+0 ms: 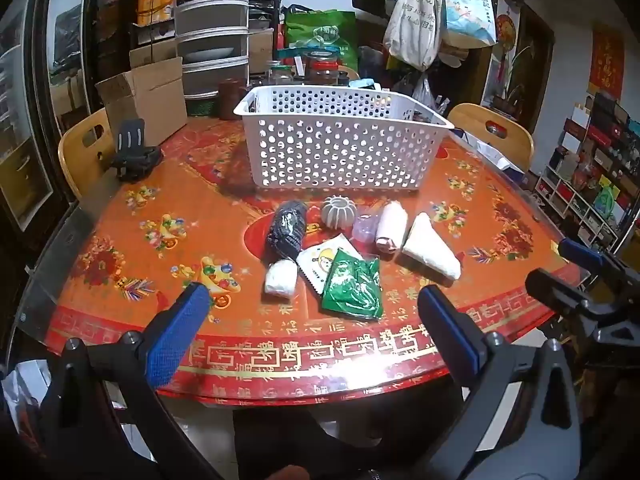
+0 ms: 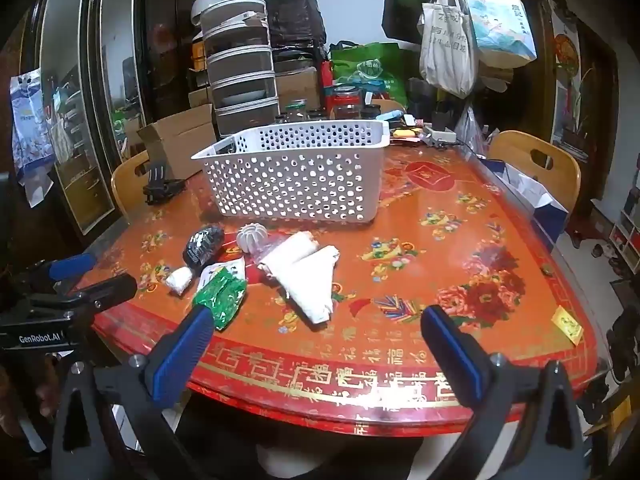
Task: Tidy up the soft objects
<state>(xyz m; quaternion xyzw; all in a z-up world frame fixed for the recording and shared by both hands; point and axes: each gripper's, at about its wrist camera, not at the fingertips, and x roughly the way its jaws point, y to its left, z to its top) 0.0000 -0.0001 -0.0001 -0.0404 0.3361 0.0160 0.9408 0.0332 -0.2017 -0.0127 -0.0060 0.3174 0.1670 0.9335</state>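
Observation:
A white perforated basket (image 1: 340, 152) (image 2: 296, 176) stands on the red table. In front of it lie a dark rolled bundle (image 1: 287, 229) (image 2: 203, 245), a small white roll (image 1: 281, 279) (image 2: 179, 279), a green packet (image 1: 353, 289) (image 2: 221, 297), a white printed packet (image 1: 325, 258), a grey ribbed ball (image 1: 339, 211) (image 2: 252, 236), a pink roll (image 1: 391, 226) and a white folded cloth (image 1: 431, 249) (image 2: 313, 280). My left gripper (image 1: 314, 320) is open and empty above the table's near edge. My right gripper (image 2: 316, 336) is open and empty, right of the pile.
A cardboard box (image 1: 146, 104) and a black clip stand (image 1: 134, 152) sit at the table's back left. Jars and a stacked drawer unit (image 1: 212, 32) stand behind the basket. Wooden chairs (image 1: 496, 132) flank the table. A yellow tag (image 2: 567, 325) lies near the right edge.

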